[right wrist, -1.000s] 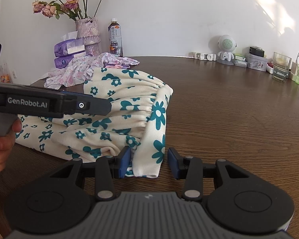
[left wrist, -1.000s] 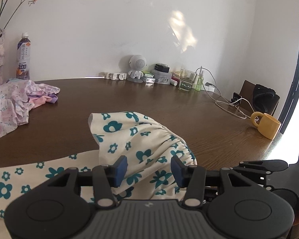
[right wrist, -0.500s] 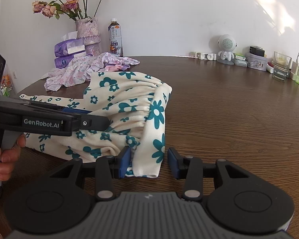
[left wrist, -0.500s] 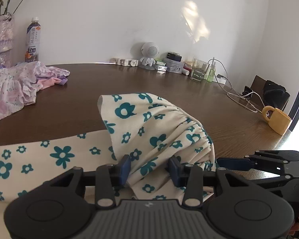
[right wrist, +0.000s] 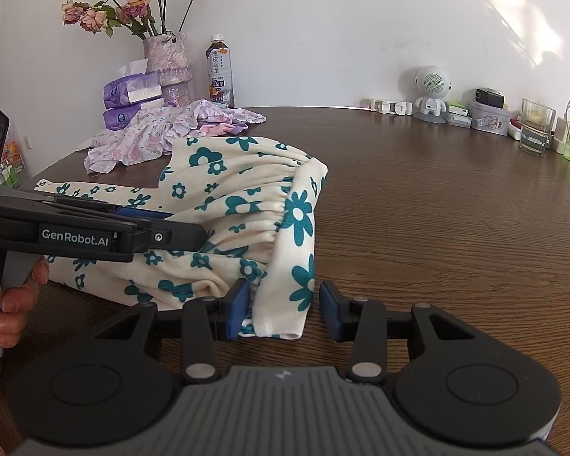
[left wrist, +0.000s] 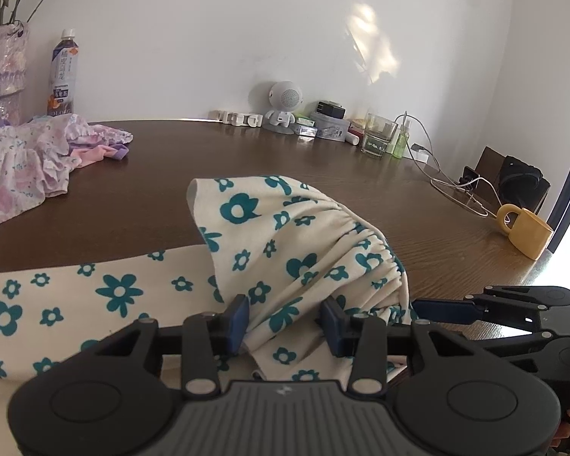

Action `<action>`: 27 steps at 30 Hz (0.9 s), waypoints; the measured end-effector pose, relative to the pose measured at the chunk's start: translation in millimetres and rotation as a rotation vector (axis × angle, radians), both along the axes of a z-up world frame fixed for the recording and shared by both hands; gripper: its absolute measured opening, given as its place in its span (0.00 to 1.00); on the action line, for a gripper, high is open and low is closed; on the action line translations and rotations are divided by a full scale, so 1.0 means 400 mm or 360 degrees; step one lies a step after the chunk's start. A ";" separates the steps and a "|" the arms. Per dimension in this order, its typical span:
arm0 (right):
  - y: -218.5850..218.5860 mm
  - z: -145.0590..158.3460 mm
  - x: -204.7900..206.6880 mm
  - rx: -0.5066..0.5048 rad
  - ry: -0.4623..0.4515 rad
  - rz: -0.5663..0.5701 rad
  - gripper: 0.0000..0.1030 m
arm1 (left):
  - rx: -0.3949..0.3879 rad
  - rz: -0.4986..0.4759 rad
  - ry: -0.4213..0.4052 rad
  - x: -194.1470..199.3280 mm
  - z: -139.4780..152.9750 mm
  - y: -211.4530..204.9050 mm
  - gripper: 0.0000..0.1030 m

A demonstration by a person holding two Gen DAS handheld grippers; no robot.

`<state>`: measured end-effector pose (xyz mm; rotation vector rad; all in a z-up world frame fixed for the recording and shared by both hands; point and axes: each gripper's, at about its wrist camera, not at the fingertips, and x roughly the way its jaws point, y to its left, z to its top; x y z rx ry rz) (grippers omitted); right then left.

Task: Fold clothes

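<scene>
- The left gripper (left wrist: pixel 284 321) has its blue-padded jaws spread apart, with a fold of the cream garment (left wrist: pixel 292 250) lying between them; neither pad presses on the cloth.
- The right gripper (right wrist: pixel 284 309) is likewise spread, the hanging end of the garment's (right wrist: pixel 247 205) gathered waistband sitting between its pads, close to the left one.
- The garment is soft knit fabric, cream with teal flowers, its elastic waistband ruched into fine pleats; it lies bunched on the near left part of the wooden table (right wrist: pixel 456 228).
- In the right wrist view a hand (right wrist: pixel 11 296) at the left edge grips the handle of the other tool, which reaches level across the cloth.
- Far left lies a crumpled lilac floral garment (right wrist: pixel 144 140), with tissue packs (right wrist: pixel 131 91), a vase of dried roses (right wrist: pixel 169 64) and a tea bottle (right wrist: pixel 220 70) behind it.
- Along the far wall stand a small white robot figure (right wrist: pixel 431 95), a glass (right wrist: pixel 535 127) and cables; a yellow mug (left wrist: pixel 526 230) lies tipped at the right edge.
</scene>
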<state>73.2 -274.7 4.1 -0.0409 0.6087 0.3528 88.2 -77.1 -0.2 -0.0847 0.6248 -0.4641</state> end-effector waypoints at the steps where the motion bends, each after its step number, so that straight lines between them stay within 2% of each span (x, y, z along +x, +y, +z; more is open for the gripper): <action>1: 0.000 0.000 0.000 0.0000 0.0000 0.0000 0.41 | -0.0001 0.0000 0.0000 0.000 0.000 0.000 0.39; 27: -0.001 -0.002 -0.002 0.0011 0.0001 -0.0004 0.40 | 0.0008 -0.0001 0.0000 0.001 0.001 -0.001 0.39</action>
